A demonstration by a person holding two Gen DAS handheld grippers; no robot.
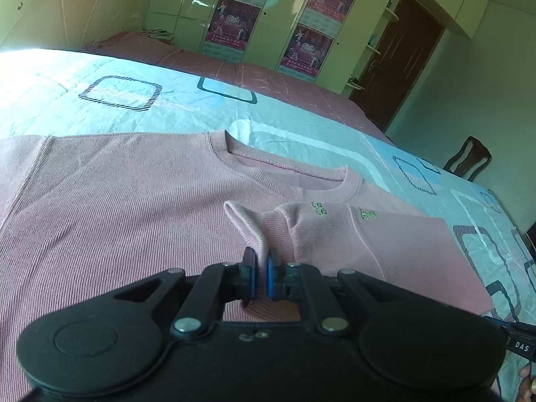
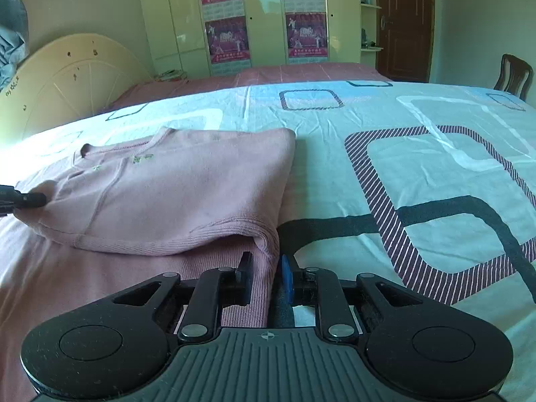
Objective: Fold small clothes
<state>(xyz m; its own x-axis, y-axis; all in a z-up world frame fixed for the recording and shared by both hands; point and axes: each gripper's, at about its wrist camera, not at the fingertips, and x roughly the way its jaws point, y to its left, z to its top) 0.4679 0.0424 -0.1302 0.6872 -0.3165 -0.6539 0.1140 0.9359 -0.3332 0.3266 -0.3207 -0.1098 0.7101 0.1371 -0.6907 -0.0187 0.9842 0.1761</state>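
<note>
A pink ribbed sweater (image 1: 110, 207) lies flat on the bed (image 2: 385, 174), collar away from the person, one side folded inward. The left tool (image 1: 260, 269) is clamped on the sleeve cuff (image 1: 246, 224) over the chest; the right tool (image 2: 266, 276) pinches the folded hem edge (image 2: 264, 234), nearest the bare sheet
</note>
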